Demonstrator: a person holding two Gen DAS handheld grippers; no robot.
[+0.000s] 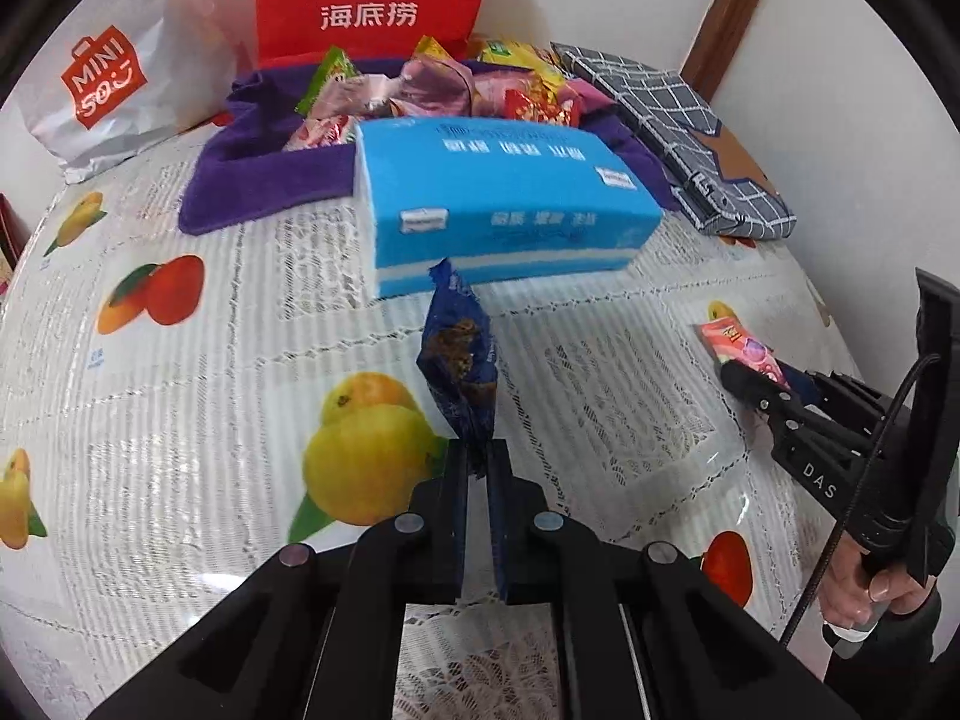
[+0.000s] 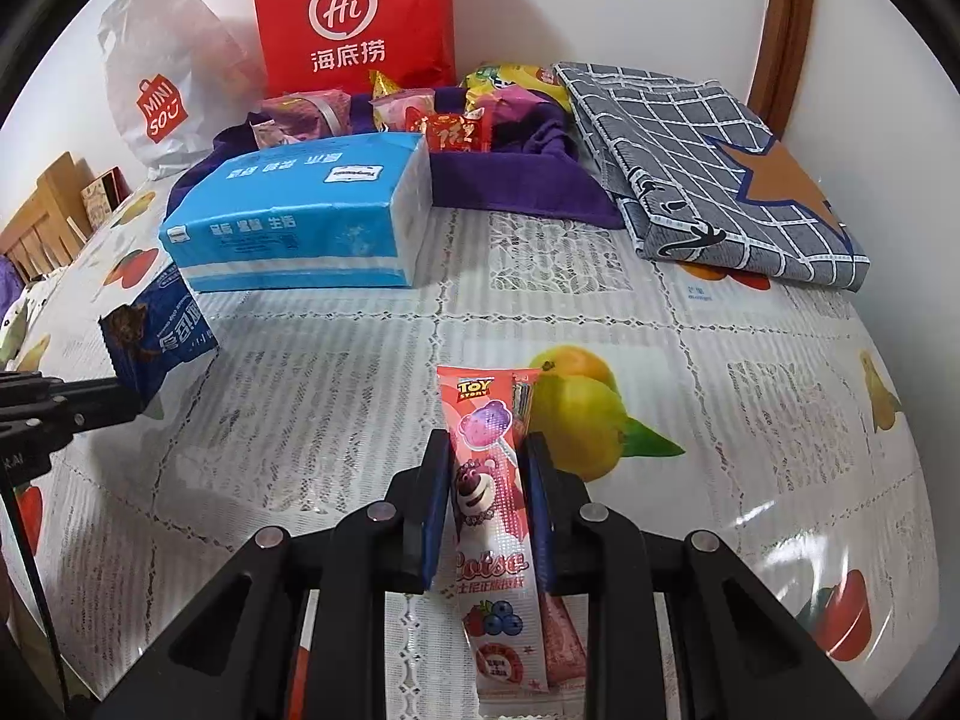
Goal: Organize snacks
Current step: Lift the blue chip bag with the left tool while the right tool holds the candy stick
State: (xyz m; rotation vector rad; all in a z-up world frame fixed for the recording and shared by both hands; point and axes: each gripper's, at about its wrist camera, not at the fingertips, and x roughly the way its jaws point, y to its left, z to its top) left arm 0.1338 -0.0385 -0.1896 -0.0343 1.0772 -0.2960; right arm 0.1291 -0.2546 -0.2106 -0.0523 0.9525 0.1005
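Purple tray point(image 2: 510, 186) heaped with snacks point(image 2: 453, 132); left hand-held gripper point(image 1: 477, 462) pinching blue packet point(image 1: 459, 360), right hand-held gripper point(image 2: 487, 456) clamping pink packet point(image 2: 489, 480)

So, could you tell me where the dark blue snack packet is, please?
The dark blue snack packet is clamped in the left gripper, just before the blue tissue pack.

both wrist cameras look forward, low over the table point(image 1: 180, 420), sharing the blue tissue pack point(image 2: 300, 222).
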